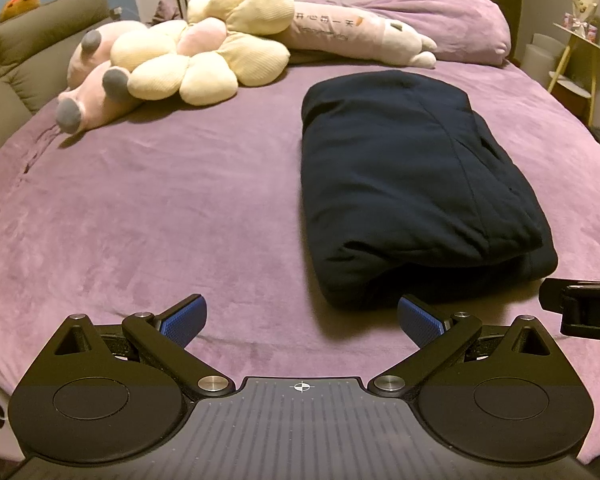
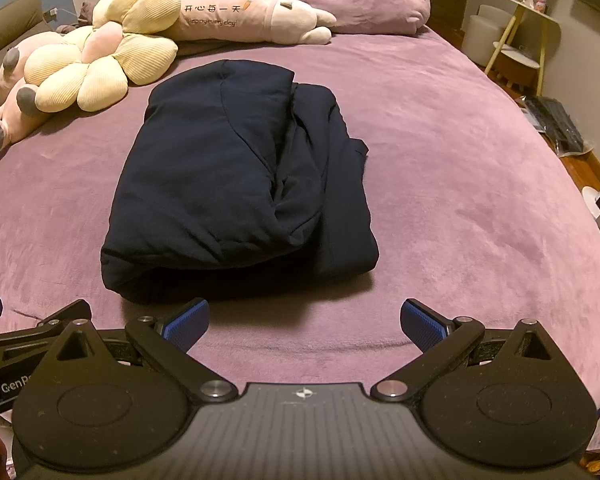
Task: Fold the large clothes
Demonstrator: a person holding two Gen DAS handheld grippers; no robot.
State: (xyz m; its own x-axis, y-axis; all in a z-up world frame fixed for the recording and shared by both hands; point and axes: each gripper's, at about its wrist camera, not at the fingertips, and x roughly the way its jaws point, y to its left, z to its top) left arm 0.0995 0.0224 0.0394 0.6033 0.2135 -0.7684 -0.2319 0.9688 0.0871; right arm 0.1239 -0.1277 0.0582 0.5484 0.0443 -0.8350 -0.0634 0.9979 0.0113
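Folded dark navy padded garment (image 1: 416, 184) on the purple plush bed (image 1: 160, 208), both claws empty.

The left claw (image 1: 302, 322) hangs spread wide, nothing between its blue pads; the bundle lies just ahead and to its right. The right claw (image 2: 304, 322) is likewise spread, the bundle (image 2: 236, 184) just ahead and slightly left. Cream flower-shaped plush cushion (image 2: 100, 60) lies beyond, far left.

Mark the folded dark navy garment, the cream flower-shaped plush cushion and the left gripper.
Folded dark navy garment (image 2: 220, 168): right wrist view, top layer.
Cream flower-shaped plush cushion (image 1: 204, 52): left wrist view, central petals.
Left gripper (image 1: 302, 320): left wrist view, between open fingertips.
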